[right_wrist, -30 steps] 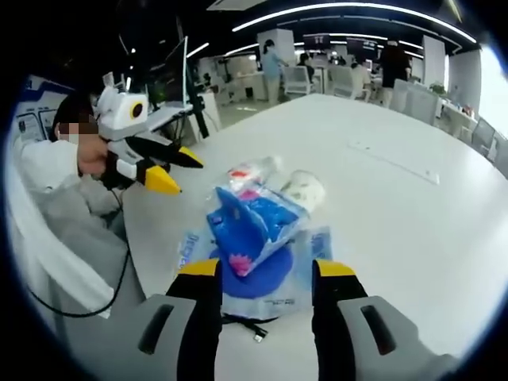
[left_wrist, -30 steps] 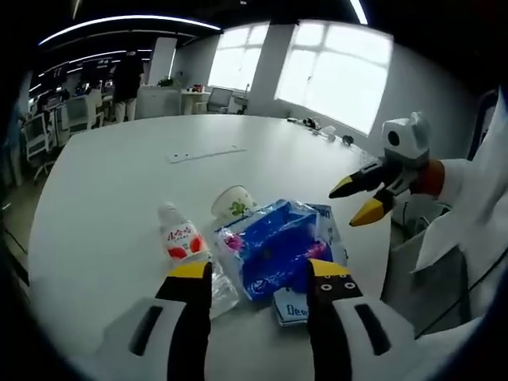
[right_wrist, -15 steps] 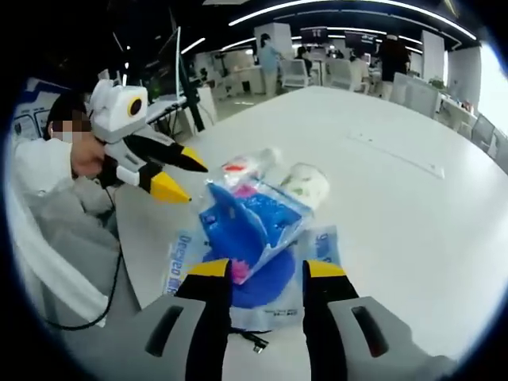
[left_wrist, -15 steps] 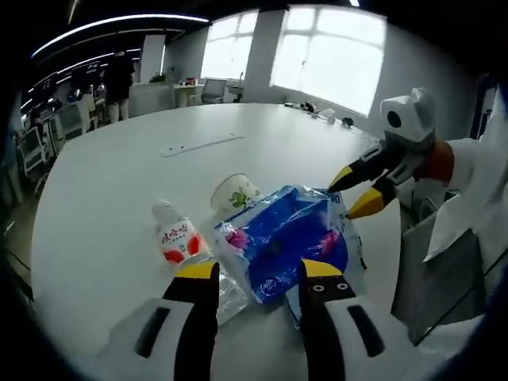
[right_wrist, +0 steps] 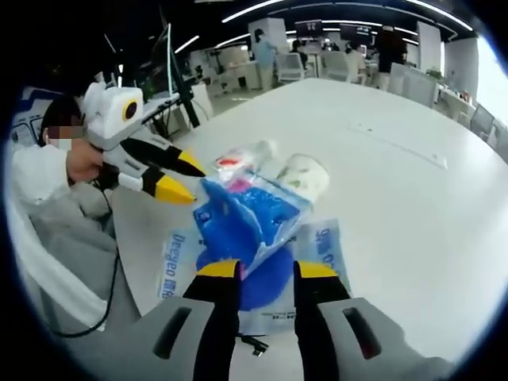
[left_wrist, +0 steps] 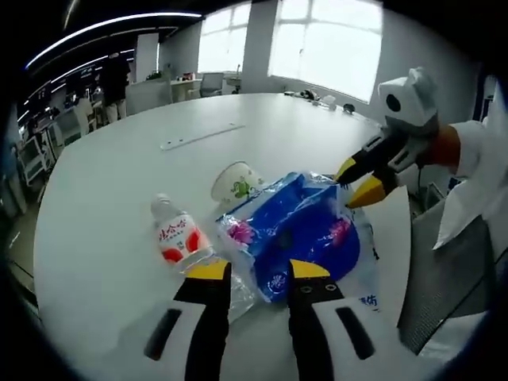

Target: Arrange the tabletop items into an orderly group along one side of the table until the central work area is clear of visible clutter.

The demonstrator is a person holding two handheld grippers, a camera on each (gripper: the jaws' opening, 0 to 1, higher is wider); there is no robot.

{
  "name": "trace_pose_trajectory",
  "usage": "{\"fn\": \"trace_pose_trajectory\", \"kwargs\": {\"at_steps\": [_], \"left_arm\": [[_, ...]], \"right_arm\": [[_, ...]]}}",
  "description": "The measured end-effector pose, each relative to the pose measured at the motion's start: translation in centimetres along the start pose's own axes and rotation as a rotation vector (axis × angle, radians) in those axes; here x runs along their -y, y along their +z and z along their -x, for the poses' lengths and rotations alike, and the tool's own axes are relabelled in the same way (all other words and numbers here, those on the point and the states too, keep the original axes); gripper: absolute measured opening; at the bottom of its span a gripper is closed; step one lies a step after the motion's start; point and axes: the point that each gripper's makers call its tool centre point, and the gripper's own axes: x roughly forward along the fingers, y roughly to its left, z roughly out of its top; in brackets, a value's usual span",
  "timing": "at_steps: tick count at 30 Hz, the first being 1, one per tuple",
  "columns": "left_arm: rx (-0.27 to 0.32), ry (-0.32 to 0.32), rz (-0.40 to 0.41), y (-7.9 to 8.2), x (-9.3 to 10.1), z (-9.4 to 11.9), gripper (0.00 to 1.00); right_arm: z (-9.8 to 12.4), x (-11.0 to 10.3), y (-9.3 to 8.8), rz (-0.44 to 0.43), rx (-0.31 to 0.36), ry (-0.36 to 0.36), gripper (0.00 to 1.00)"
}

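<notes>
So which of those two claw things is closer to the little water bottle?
The left gripper: the bottle lies just beside its jaws. The right gripper hangs beyond the blue bag.

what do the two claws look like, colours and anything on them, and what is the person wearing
Both the left claw and the right claw have grey bodies with a slot in each side and black jaws tipped in yellow. Seen from across, each carries a white housing. The person wears a white sleeve with an orange cuff.
</notes>
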Motion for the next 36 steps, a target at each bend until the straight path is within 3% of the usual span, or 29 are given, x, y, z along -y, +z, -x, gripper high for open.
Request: {"fn": "trace_pose_trajectory", "kwargs": {"at_steps": [7,13,36], "left_arm": [[-0.014,-0.007,-0.021,-0.37,0.11,-0.47,0.20],[-0.019,-0.001,-0.051,-0.66,0.00,-0.70,0.12],[0.006,-0.015,-0.060,-0.17,0.33,-0.94,0.00]], "right_arm": [[-0.32,0.05,-0.08,-0.021,-0.006,-0.001,0.17],[-0.51,0.01,-0.23,-0.017,-0.013,-0.003,0.05],[-0.20,-0.07,-0.30,-0.062,-0.006,-0.007,0.00]]}}
